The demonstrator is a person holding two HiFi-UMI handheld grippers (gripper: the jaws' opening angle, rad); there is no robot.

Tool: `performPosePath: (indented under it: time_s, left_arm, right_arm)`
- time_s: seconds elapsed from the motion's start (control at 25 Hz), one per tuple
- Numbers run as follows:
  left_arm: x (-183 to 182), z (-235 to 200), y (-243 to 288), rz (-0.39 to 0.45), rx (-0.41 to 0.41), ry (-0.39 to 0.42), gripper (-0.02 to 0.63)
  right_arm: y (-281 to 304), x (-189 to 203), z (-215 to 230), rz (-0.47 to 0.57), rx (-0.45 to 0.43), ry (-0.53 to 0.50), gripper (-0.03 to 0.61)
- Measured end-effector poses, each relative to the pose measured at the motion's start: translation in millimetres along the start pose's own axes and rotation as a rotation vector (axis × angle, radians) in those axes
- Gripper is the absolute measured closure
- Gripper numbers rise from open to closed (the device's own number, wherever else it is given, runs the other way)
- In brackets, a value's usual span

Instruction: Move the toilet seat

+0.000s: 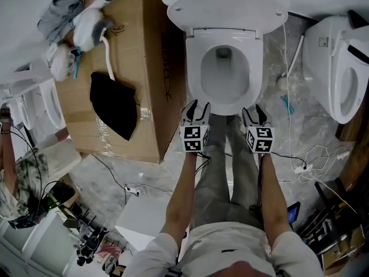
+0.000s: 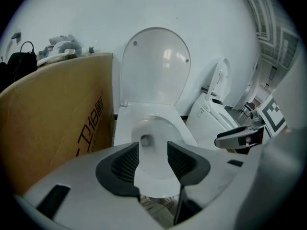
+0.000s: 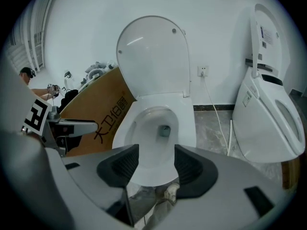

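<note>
Marbled grey floor and a white wall surround the toilet. Head view: both forearms reach straight ahead, side by side, each angled steeply down. The left gripper and right gripper hover at the front edge of the bowl, one at each front corner. The toilet seat lies flat on the bowl; the lid stands raised against the tank. A cardboard box flanks the toilet on the left, a second toilet on the right.

Left gripper view: jaws partly apart, only the bowl seen beyond the gap, nothing gripped. This view adds the lettering on the box side.

Right gripper view: jaws likewise partly apart and empty. It alone shows a wall socket and a shoe below the jaws
</note>
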State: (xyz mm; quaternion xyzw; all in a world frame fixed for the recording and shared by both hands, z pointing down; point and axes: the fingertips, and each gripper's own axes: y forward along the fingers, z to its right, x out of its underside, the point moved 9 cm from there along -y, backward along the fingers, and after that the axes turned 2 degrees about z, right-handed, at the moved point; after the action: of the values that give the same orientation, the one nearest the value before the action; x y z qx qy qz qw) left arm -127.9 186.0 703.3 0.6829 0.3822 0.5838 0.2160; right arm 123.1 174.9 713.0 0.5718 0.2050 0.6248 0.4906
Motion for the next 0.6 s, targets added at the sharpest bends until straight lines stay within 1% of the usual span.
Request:
performPosePath:
  time_s: [0.2, 0.6]
  left_arm:
    - [18, -5, 15, -0.013, 0.0, -0.016, 0.409]
    - [55, -16, 38, -0.092, 0.019, -0.058, 0.347]
  right_arm:
    - [16, 17, 8, -0.027, 0.01, 0.024, 0.33]
    - [42, 45, 25, -0.067, 0.03, 0.096, 0.301]
